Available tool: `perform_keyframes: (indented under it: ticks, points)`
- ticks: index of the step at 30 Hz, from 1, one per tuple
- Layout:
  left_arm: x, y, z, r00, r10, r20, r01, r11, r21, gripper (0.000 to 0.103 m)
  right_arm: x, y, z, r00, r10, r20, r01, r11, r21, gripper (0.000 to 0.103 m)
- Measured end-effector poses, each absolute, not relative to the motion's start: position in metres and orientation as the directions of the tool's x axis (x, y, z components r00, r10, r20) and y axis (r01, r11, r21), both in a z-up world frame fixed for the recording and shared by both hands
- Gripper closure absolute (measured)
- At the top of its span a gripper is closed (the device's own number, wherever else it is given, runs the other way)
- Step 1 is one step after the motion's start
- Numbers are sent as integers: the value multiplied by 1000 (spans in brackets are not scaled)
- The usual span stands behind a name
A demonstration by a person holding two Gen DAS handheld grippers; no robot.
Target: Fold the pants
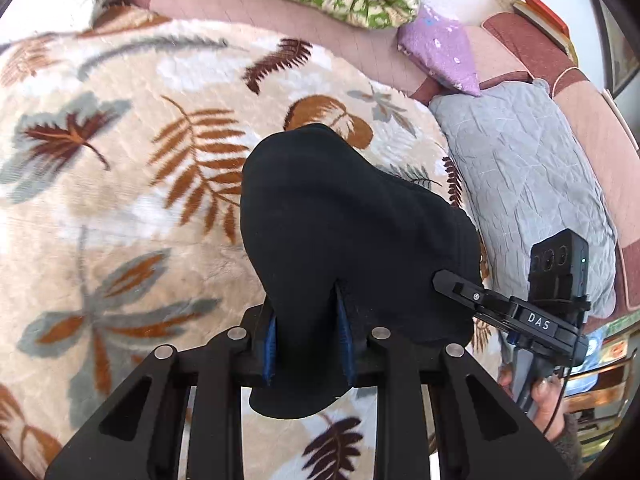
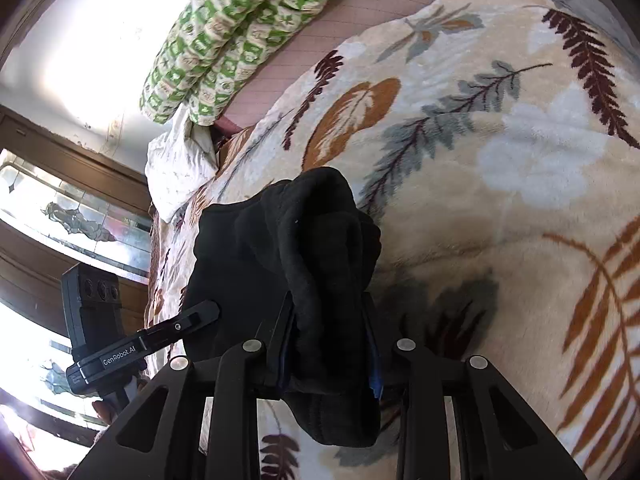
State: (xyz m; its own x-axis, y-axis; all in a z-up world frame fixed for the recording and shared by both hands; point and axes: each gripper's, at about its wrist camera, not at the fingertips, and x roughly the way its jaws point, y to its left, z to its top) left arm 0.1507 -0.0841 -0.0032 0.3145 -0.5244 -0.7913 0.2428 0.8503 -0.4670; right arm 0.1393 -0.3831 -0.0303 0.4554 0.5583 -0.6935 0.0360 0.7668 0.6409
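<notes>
The black pants (image 1: 340, 220) hang bunched between my two grippers above a cream blanket with a leaf print (image 1: 120, 168). My left gripper (image 1: 308, 344) is shut on one part of the black pants, with cloth drooping below its blue-padded fingers. My right gripper (image 2: 332, 352) is shut on another thick fold of the pants (image 2: 288, 248). In the left wrist view the right gripper (image 1: 452, 284) reaches into the cloth from the right. In the right wrist view the left gripper (image 2: 200, 314) does so from the left.
A grey quilted pillow (image 1: 520, 184) and a purple cushion (image 1: 440, 52) lie at the right of the bed. A green patterned quilt (image 2: 236, 36) lies rolled at the far side on a pink sheet (image 1: 280, 16). A white pillow (image 2: 176, 168) sits by the bed's edge near glass-panelled furniture (image 2: 80, 216).
</notes>
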Motion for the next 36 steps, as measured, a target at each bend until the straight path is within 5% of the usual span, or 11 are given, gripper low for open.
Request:
perform_keyframes:
  ticks: [14,30,33,35,36]
  points:
    - [138,54,12,441,-427,-790,114,899,-422,81,146,-249,-10,415,610,-675,-57,758,650,74]
    - [159,142,-48,380,-357,-853,-10,921,-390,79,185,-118,-55,333,566,-754,-100,816,569,73]
    - [160,142,-53,376,-350,-858,7,927,-375,72,189,-124,-62,346,544,-764,-80,829,554,62]
    - [163,146,-60,359,-363,-860,-6,920,-391,64,193,-134,-69,361,529,-768,-46,833,552,44]
    - [165,150,-63,354,-372,-858,-20,915,-404,57,193,-139,-73,364,539,-759,-35,823,567,45]
